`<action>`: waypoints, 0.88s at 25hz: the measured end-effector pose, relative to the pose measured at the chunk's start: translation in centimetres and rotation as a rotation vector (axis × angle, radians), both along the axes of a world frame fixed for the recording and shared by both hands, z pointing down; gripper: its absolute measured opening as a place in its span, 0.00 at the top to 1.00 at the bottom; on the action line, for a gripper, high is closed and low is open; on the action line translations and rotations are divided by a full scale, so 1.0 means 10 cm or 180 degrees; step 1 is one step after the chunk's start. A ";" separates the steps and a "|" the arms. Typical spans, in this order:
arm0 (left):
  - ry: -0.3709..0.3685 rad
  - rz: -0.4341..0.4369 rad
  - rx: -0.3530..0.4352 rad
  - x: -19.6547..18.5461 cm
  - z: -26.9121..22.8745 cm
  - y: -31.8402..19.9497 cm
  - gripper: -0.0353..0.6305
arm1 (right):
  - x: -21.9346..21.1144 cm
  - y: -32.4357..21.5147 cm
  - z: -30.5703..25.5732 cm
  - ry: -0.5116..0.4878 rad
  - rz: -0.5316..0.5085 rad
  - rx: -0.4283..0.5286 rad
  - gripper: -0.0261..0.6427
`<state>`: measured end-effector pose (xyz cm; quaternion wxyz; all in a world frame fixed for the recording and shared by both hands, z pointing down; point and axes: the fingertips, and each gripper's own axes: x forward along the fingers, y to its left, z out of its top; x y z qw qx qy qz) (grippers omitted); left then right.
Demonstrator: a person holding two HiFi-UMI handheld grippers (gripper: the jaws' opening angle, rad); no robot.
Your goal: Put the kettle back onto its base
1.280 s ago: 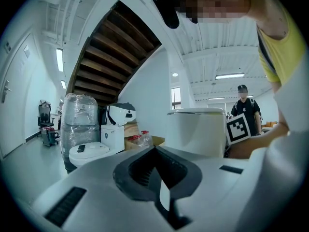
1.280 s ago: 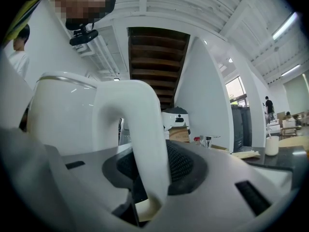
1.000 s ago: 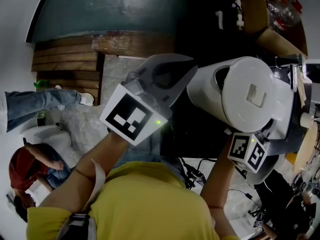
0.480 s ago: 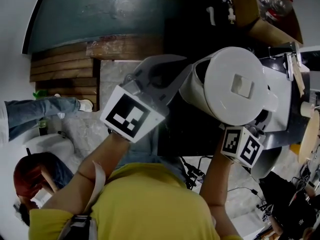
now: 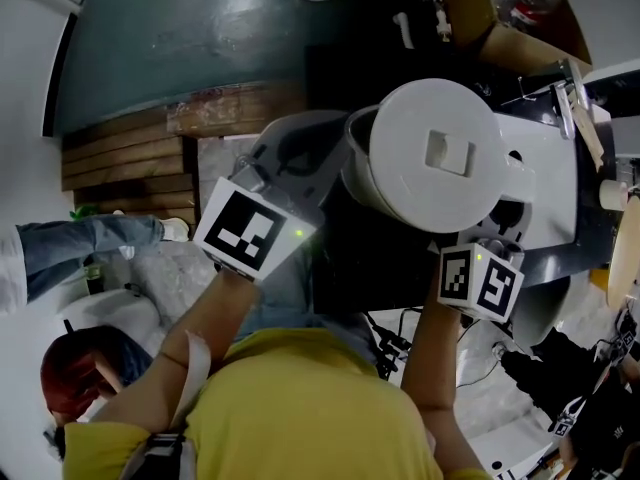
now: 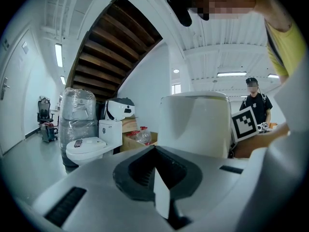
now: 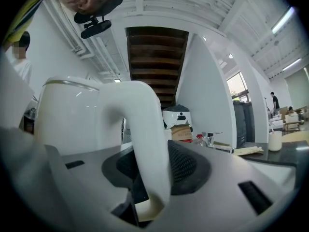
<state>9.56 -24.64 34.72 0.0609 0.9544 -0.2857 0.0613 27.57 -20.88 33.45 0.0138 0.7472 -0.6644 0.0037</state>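
A white kettle (image 5: pixel 440 153) with a flat lid hangs over the dark table (image 5: pixel 345 263), seen from above in the head view. Its curved handle (image 7: pixel 149 144) runs between the jaws of my right gripper (image 5: pixel 505 218), whose pads (image 7: pixel 186 166) press on it. Those jaws have just been opening a little, with the handle still between them. My left gripper (image 5: pixel 338 146) sits shut and empty at the kettle's left side. The kettle's body (image 6: pixel 195 124) stands close in front of it; contact cannot be told. No base shows.
A cardboard box (image 5: pixel 500 18) with bottles stands beyond the table, and wooden steps (image 5: pixel 120 138) lie at the left. A white toilet (image 6: pixel 91 144) and a wrapped stack (image 6: pixel 77 112) stand to the left. A person in black (image 6: pixel 253 105) stands at the right; a white cup (image 7: pixel 275 140) sits on the table.
In the head view the kettle and both grippers now sit further left and higher in the picture. The grip on the handle looks the same, and the left gripper stays beside the kettle.
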 end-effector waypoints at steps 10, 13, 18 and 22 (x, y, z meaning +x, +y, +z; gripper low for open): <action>-0.0056 -0.0069 -0.0019 -0.02 0.00 -0.02 0.93 | -0.02 0.07 -0.07 0.0043 0.0038 0.0026 0.69; -0.0068 -0.0078 -0.0028 -0.01 0.01 -0.04 0.93 | -0.01 0.09 -0.08 0.0063 0.0073 0.0004 0.68; -0.0069 -0.0118 -0.0032 0.01 -0.01 -0.06 0.93 | -0.02 0.14 -0.07 0.0068 0.0087 -0.0085 0.68; -0.0085 -0.0144 -0.0017 -0.01 0.00 -0.08 0.93 | -0.06 0.21 -0.07 0.0083 0.0101 -0.0133 0.68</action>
